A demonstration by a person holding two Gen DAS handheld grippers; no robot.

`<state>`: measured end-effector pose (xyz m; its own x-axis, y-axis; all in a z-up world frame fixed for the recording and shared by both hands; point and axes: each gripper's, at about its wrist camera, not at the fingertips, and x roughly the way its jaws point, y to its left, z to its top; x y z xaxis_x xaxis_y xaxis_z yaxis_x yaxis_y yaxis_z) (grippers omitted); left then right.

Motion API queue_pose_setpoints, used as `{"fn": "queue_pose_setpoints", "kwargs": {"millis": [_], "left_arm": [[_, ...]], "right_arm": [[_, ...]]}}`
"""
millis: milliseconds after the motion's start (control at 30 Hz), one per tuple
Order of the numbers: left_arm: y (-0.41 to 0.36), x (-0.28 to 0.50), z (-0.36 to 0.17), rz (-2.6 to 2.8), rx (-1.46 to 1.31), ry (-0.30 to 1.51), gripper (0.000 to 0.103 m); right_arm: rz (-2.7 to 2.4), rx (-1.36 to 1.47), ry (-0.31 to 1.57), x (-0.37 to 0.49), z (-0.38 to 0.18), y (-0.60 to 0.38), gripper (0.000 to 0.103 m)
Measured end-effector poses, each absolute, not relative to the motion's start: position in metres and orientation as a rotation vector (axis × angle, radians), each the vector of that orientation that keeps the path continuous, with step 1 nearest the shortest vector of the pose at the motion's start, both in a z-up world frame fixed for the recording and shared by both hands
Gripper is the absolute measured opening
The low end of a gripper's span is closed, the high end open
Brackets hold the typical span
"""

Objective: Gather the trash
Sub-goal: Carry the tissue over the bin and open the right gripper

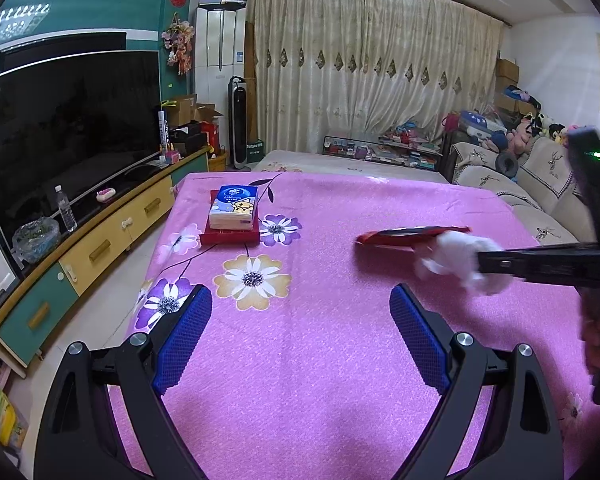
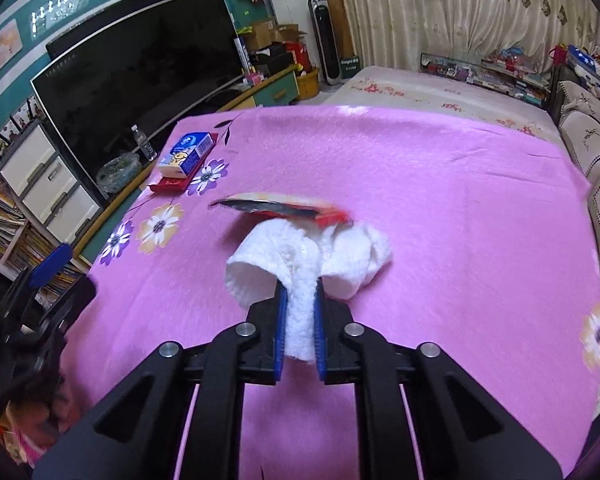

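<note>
My right gripper (image 2: 300, 292) is shut on a crumpled white tissue (image 2: 340, 260) and holds it above the pink flowered tablecloth (image 2: 440, 184). A flat red snack wrapper (image 2: 288, 206) lies just beyond the tissue. In the left wrist view the tissue (image 1: 460, 258) and the wrapper (image 1: 408, 236) show at the right, with the right gripper (image 1: 480, 260) reaching in from the right edge. My left gripper (image 1: 300, 304) is open and empty above the near part of the cloth.
A blue tissue pack (image 1: 234, 206) rests on a red tray (image 1: 228, 237) at the far left of the table. A TV (image 1: 60, 128) on a low cabinet stands left, a sofa (image 1: 540, 188) right, curtains behind.
</note>
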<state>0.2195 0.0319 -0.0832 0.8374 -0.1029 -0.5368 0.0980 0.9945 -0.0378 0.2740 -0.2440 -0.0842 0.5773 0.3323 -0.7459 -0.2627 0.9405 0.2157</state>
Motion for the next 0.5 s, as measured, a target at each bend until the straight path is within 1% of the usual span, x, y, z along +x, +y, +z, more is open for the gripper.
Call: {"fn": "queue_pose_setpoints", "kwargs": {"millis": [333, 433, 500], "left_arm": [[0.028, 0.220, -0.084, -0.098, 0.008, 0.574, 0.089], [0.027, 0.221, -0.084, -0.094, 0.016, 0.576, 0.089], [0.025, 0.221, -0.084, -0.091, 0.022, 0.575, 0.089]], "right_arm": [[0.382, 0.185, 0.774, 0.199, -0.043, -0.293, 0.011], [0.322, 0.138, 0.727, 0.181, -0.027, -0.299, 0.011], [0.384, 0.185, 0.721, 0.174, -0.018, -0.306, 0.011]]}}
